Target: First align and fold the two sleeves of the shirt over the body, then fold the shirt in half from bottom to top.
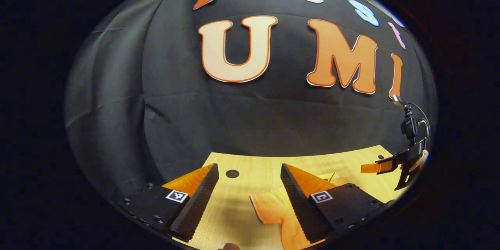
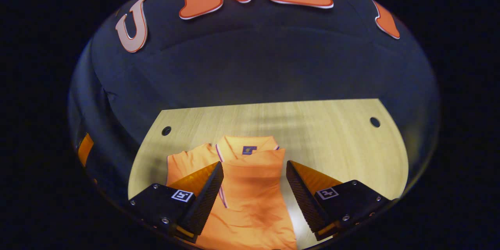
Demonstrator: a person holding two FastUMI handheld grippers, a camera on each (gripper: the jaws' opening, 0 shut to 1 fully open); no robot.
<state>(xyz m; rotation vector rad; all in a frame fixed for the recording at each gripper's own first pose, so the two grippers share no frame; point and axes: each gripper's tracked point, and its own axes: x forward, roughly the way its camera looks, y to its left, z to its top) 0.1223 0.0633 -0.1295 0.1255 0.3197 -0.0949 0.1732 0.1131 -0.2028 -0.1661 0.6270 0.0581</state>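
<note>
The orange polo shirt (image 2: 250, 195) lies flat on the wooden table (image 2: 336, 140), its collar (image 2: 247, 145) toward the wall. One side is folded over the body, while the other sleeve (image 2: 187, 164) spreads out to the left. My right gripper (image 2: 254, 164) hovers open over the shirt's chest, with nothing between its fingers. In the left gripper view, my left gripper (image 1: 249, 168) stands open above the table, and a sleeve of the shirt (image 1: 269, 209) lies just under its right finger. The right gripper (image 1: 375, 168) appears far right, held by a hand.
The table has round holes near its back corners (image 2: 166, 130) (image 2: 375, 122) (image 1: 232, 173). The black cloth wall (image 2: 250, 70) rises right behind the table's far edge. Bare wood lies to the right of the shirt.
</note>
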